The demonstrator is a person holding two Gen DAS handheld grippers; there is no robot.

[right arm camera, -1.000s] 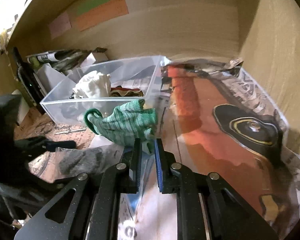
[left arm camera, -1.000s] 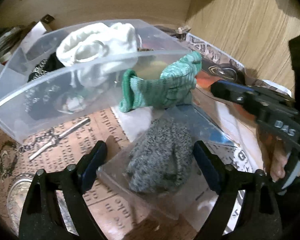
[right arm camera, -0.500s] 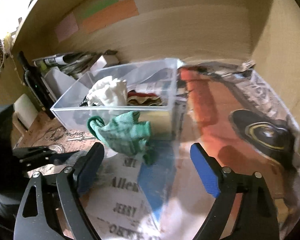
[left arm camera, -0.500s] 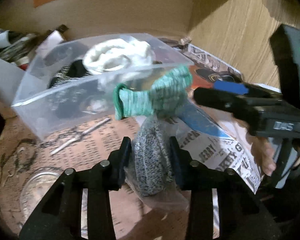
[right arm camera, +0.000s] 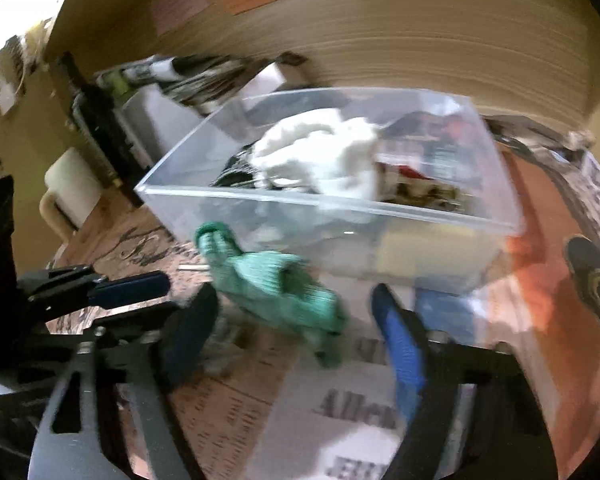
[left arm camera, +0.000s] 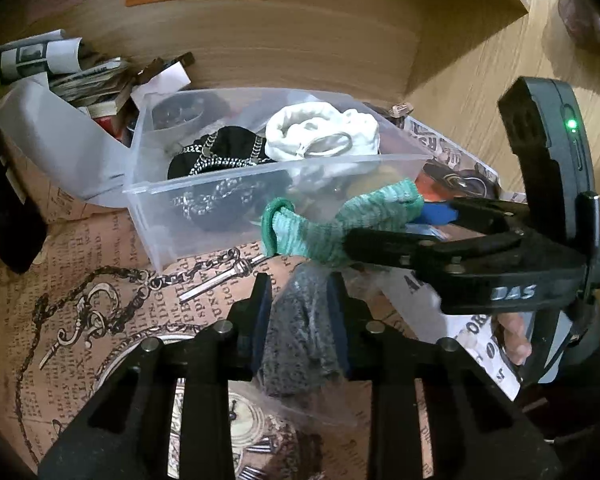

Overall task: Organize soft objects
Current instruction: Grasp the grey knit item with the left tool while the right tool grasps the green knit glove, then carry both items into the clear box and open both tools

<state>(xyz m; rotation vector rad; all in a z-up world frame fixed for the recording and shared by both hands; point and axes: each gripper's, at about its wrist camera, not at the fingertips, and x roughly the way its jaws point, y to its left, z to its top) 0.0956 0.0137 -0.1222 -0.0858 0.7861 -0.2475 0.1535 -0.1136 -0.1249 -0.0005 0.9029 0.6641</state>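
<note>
Left wrist: left gripper (left arm camera: 300, 304) clamps speckled grey sock (left arm camera: 300, 332); right gripper (right arm camera: 296, 332) wide.

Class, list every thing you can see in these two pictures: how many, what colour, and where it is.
green sock: one, on the table before the bin, between the right gripper's open fingers
grey sock: one, in clear wrap, clamped by the left gripper
clear bin: one, mid-table
white cloth: one, inside bin
black cloth: one, with chain, inside bin
papers: stack, behind bin
left gripper: black, shut
right gripper: black, open
</note>
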